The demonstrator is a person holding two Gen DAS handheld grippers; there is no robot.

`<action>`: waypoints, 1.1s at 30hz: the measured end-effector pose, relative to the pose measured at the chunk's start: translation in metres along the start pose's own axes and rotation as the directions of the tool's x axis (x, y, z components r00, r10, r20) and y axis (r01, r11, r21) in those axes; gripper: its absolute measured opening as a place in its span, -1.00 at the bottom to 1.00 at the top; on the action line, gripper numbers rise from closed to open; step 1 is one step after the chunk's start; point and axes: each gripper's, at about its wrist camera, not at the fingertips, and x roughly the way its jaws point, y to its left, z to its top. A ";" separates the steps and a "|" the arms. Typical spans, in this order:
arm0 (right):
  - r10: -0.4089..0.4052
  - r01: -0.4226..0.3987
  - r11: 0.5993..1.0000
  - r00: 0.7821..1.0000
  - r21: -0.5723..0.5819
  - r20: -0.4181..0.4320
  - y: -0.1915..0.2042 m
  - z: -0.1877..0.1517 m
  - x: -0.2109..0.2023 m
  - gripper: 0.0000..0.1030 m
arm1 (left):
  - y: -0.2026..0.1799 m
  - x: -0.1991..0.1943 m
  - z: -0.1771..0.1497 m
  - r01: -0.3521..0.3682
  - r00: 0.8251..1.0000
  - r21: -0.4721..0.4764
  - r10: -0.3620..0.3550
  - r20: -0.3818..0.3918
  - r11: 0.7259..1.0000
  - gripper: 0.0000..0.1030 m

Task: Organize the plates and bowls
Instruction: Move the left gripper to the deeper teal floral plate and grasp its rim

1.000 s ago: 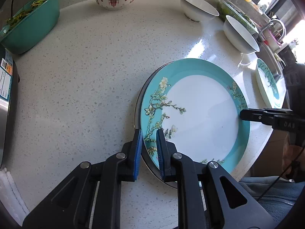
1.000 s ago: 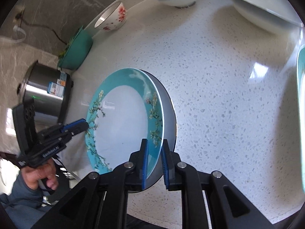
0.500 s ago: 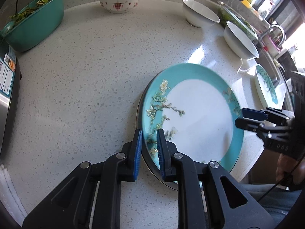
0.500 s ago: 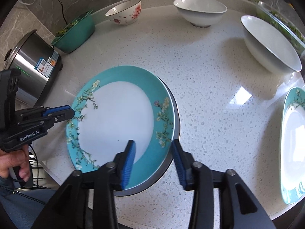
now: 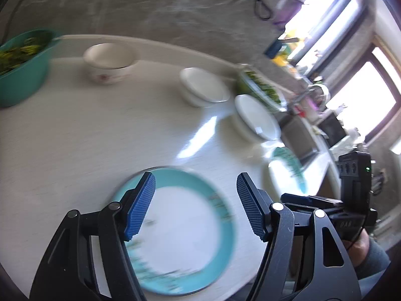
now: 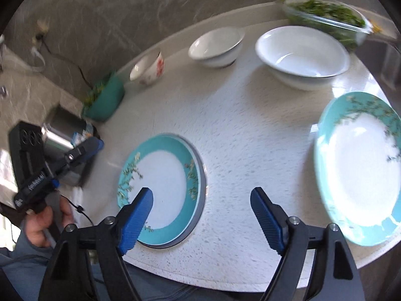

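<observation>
A turquoise-rimmed plate with blossom sprigs [image 6: 160, 175] [image 5: 180, 225] lies flat on a grey-rimmed plate [image 6: 203, 175] near the round table's front edge. My left gripper [image 5: 195, 183] [image 6: 96, 145] hovers above it, jaws opening, pads clear of the rim. My right gripper [image 6: 201, 195] [image 5: 284, 197] is raised over the stack's right side, jaws also opening, with nothing between them. A second turquoise plate [image 6: 358, 165] [image 5: 288, 170] rests at the right edge. Two white bowls [image 6: 218, 45] [image 6: 300, 52] and a floral bowl [image 6: 147, 67] stand at the back.
A teal container of greens [image 6: 105, 95] [image 5: 20, 67] and a glass dish of greens [image 6: 325, 12] sit at the table's far rim. A steel cooker [image 6: 62, 130] stands at the left. A person's hand [image 6: 40, 225] holds the left gripper. The white speckled table [image 6: 250, 130] drops off close in front.
Both grippers have let go of the turquoise plate's rim, opened wide and lifted away. The plate has settled flat on the grey-rimmed one. Both views have swung upward.
</observation>
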 end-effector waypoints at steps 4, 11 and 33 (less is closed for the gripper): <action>0.068 -0.076 0.993 0.994 0.092 0.087 -0.051 0.009 -0.054 0.64 | -0.037 0.026 0.002 0.090 0.995 -0.064 -0.092 -0.042 0.994 0.49; 0.085 -0.107 0.983 0.986 0.152 0.140 -0.187 0.033 -0.120 0.65 | -0.104 0.099 -0.006 0.038 0.984 -0.054 -0.046 -0.170 0.998 0.49; 0.467 -0.449 0.883 0.869 0.141 -0.162 -0.326 0.067 -0.064 0.20 | -0.192 0.236 -0.049 -0.065 0.943 -0.130 0.019 -0.331 0.989 0.40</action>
